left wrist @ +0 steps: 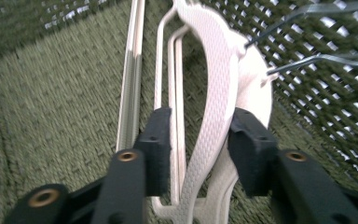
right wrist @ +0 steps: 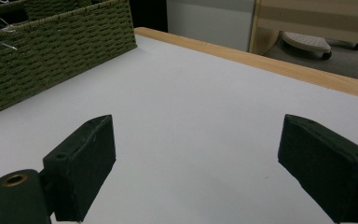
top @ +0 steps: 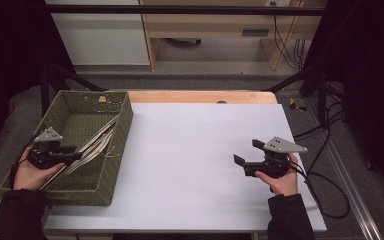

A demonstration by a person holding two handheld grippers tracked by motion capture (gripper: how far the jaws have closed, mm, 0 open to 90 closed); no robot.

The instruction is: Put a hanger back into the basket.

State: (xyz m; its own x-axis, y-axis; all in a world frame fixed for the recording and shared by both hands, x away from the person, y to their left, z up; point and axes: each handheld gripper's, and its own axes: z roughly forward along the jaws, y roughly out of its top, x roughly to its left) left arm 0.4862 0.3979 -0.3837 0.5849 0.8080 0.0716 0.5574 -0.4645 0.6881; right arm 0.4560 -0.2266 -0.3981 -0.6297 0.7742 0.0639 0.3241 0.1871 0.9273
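Observation:
Several white clothes hangers [top: 97, 140] lie in a green woven basket [top: 126, 125] at the table's left. My left gripper [top: 75, 153] is low inside the basket over them. In the left gripper view a textured white hanger [left wrist: 216, 84] with thin metal hooks runs between the two black pads [left wrist: 158, 140], and my left gripper [left wrist: 200, 126] stands open around it with slim gaps beside the pads. The basket floor [left wrist: 51, 93] lies beneath. My right gripper [top: 248, 152] rests low over the white tabletop at the right, jaws wide apart; my right gripper [right wrist: 196, 140] holds nothing.
The white tabletop [top: 190, 150] stretches between the basket and the right hand, with a wooden edge [top: 200, 96] at the back. Black cables [top: 325, 185] trail off the table's right side. The basket's wall [right wrist: 60, 42] stands ahead-left of the right gripper.

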